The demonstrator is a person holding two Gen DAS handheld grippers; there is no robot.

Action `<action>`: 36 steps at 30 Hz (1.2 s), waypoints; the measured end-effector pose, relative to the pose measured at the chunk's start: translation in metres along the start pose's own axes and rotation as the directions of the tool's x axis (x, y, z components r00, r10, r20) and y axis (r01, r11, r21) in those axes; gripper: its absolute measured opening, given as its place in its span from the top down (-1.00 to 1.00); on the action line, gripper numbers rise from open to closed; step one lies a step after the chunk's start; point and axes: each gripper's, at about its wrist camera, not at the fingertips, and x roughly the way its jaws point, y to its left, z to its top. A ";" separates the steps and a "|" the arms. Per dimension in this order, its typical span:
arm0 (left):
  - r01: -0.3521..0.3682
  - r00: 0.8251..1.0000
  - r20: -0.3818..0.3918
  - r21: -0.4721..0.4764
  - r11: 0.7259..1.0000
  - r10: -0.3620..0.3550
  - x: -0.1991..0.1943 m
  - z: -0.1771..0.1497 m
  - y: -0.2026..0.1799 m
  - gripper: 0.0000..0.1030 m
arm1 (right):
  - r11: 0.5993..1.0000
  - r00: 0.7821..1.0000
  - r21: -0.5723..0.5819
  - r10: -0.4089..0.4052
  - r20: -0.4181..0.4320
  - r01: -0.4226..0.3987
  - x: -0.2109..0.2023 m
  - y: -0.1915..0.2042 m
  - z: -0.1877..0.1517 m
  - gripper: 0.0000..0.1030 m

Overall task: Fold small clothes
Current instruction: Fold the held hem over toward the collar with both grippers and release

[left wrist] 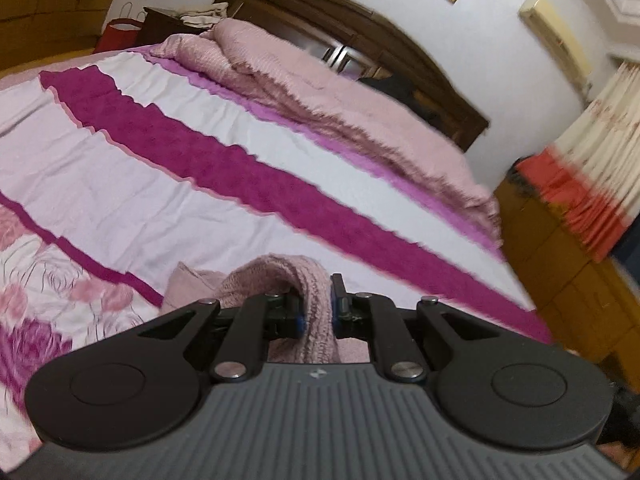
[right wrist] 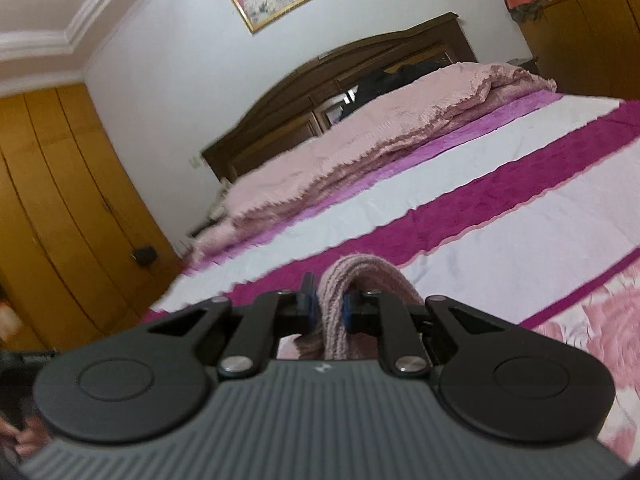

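above the striped bed (left wrist: 168, 152), the left hand-held gripper (left wrist: 316, 308) is clamped on a fold of pink knit garment (left wrist: 280, 276). the right hand-held gripper (right wrist: 330, 306) pinches what looks like the same garment (right wrist: 360, 268), lifted off the bedspread.

Left claw (left wrist: 318, 304): a grey ribbed housing fills the lower centre of the frame, bearing a small pale mark at its top edge. Two matte black round discs, each with a shallow circular recess, flank it at lower left and lower right. Black linkage bars pivot on silver screws; blue pads line the black fingers (left wrist: 338, 292). Right claw (right wrist: 330, 306): identical grey ribbed housing, black discs, silver screws, blue-lined fingers (right wrist: 307, 292). Bare skin of a hand (right wrist: 24, 436) shows at the lower left edge.
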 end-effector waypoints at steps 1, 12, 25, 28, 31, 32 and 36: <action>-0.019 1.000 -0.014 0.010 1.000 0.019 0.016 -0.001 0.003 0.76 | 0.999 1.000 -0.026 -0.022 -0.012 0.021 0.011 -0.001 -0.004 0.70; -0.164 0.970 -0.178 0.037 0.986 0.168 0.118 -0.031 0.061 0.74 | 0.976 0.953 -0.038 -0.218 -0.211 0.215 0.080 -0.047 -0.053 0.68; -0.166 0.970 -0.132 0.240 0.957 0.202 0.039 -0.026 0.034 -0.23 | 0.984 0.961 -0.147 -0.136 -0.240 0.103 0.020 -0.028 -0.042 0.03; -0.138 0.976 -0.125 0.289 0.947 0.180 0.021 -0.037 0.022 -0.24 | 0.980 0.963 -0.180 -0.124 -0.238 0.081 0.005 -0.020 -0.046 0.03; -0.100 0.974 -0.166 0.306 0.947 0.156 0.018 -0.054 0.013 -0.24 | 0.976 0.965 -0.211 -0.105 -0.241 0.054 -0.004 -0.008 -0.055 0.03; -0.081 0.971 -0.191 0.314 0.946 0.146 0.021 -0.060 0.011 -0.24 | 0.976 0.963 -0.216 -0.092 -0.254 0.036 -0.005 -0.004 -0.060 0.03; -0.048 0.954 -0.260 0.366 0.929 0.152 0.040 -0.086 0.003 -0.24 | 0.963 0.944 -0.270 -0.093 -0.317 0.004 0.006 0.005 -0.082 0.03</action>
